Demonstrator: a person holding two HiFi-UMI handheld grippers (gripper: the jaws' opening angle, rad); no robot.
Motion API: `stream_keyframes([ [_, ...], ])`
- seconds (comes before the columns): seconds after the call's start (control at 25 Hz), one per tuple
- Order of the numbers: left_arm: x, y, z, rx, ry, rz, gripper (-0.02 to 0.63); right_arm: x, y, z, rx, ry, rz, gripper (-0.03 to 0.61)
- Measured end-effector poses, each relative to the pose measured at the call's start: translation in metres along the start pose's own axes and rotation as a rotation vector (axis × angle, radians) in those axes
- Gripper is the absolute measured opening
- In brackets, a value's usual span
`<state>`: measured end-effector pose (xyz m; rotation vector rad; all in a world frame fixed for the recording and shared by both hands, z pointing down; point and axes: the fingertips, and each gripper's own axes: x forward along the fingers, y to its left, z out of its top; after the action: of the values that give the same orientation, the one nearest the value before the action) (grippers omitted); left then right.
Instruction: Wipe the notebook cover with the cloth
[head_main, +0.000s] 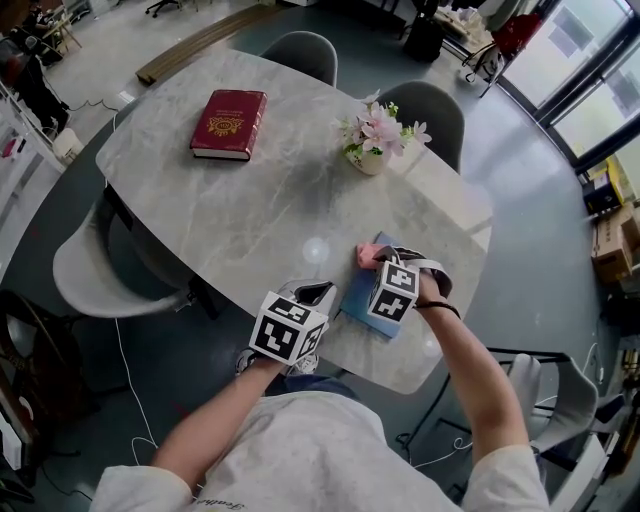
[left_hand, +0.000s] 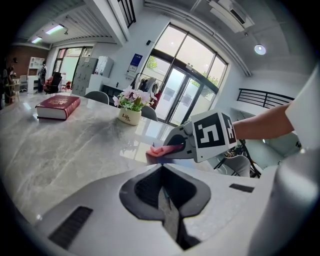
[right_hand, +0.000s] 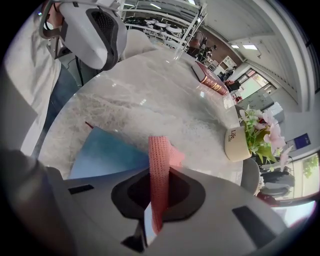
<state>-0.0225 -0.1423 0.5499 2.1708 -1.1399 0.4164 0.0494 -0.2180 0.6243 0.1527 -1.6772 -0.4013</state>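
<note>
Your blue notebook (head_main: 360, 304) lies flat on the surface (head_main: 250, 215), close to its near edge and partly under your right gripper (head_main: 380, 260). That gripper's jaws are clenched on the pink cloth (right_hand: 159, 170), whose free end sits at the notebook's far edge. Your left gripper (left_hand: 167, 212) is just left of the notebook, jaws pressed together on nothing. Farther off stand a flower pot (head_main: 369, 160) and a red book (head_main: 229, 123).

on the marble table (head_main: 250, 200): one blue notebook (head_main: 356, 298), one pink cloth (head_main: 365, 257), one red book (head_main: 229, 123), one flower pot (head_main: 369, 160); over it, two grippers (left gripper (head_main: 314, 292), right gripper (head_main: 385, 256)).
</note>
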Motion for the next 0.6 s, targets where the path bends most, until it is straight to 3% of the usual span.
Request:
stream_keyframes([
  [0.6,-0.014,-0.004,-0.008,0.026,0.008,-0.04,0.006,-0.01,0.031,0.016,-0.022,0.012,0.007,0.014],
])
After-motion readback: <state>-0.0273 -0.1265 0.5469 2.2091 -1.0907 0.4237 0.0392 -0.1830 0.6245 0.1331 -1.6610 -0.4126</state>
